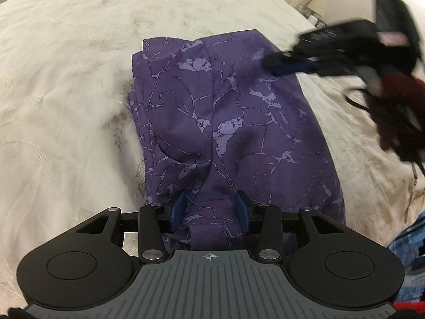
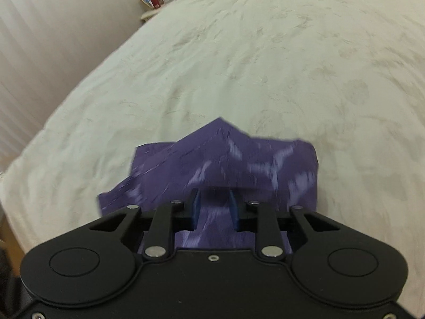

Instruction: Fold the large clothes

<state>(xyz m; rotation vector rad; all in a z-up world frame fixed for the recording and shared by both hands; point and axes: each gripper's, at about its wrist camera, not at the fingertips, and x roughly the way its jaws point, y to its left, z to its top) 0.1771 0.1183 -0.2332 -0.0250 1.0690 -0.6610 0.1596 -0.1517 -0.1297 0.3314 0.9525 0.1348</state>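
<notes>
Here we are over the bed [image 1: 66, 79], cream cover with a faint leafy pattern, and the cloth [image 1: 225, 122] lies on it folded into a long purple bundle with pale marbled veins, running away from the left camera. Several layers show stacked along its left edge.

Left tongs [image 1: 211, 208] sit over the near end of the cloth, angled down at it. The two blue pads [image 1: 177, 210] stand apart, a raised ridge of purple fabric runs up between them, and there is a gap on either side of that ridge. So the left tongs are released, nothing clenched.

Right tongs [image 1: 288, 65] come in from the upper right of the left view, blurred, their blue tip over the far right corner of the cloth. Behind them a hand in a dark glove [image 1: 395, 98] holds the tool; the blur hides the details.

From the right camera the picture is smeared. The right tongs [image 2: 214, 208] have purple cloth [image 2: 239, 164] beneath and between the pads [image 2: 196, 207], with a fold peaked up just ahead of them. The pads look parted with fabric lying in the gap, but whether they pinch it I cannot tell through the blur.

Beyond the cloth the bed stretches off bare and pale. At the far left corner stands a small nightstand [image 2: 156, 2] with a lamp and a few small items, next to a light curtain [image 2: 53, 40].
</notes>
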